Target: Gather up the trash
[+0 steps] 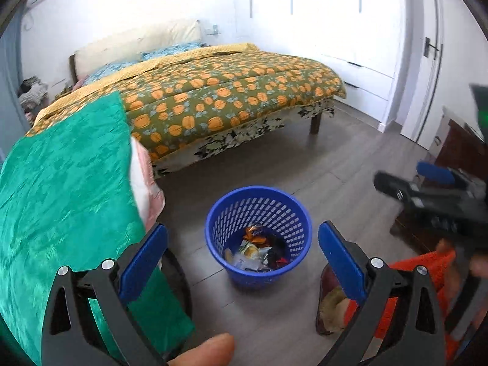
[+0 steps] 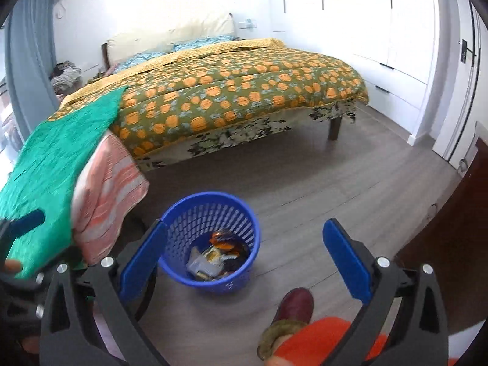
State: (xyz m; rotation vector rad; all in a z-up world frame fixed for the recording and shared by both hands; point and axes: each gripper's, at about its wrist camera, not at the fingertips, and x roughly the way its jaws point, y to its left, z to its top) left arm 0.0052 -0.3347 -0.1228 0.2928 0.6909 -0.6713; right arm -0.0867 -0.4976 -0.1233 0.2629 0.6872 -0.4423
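Right gripper (image 1: pixel 427 189) blurred, edge-cropped

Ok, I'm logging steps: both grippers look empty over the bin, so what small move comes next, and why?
Probably swing both away to look for more trash. The left gripper and right gripper are open with nothing between the pads, wrappers already lie in the bin, and no litter shows on the floor here.

No readable text

Wrappers (image 1: pixel 259 251) in the blue bin (image 1: pixel 231 213), low in the frame's middle, carry print too small and blurred to read; no other labels or signs are legible.
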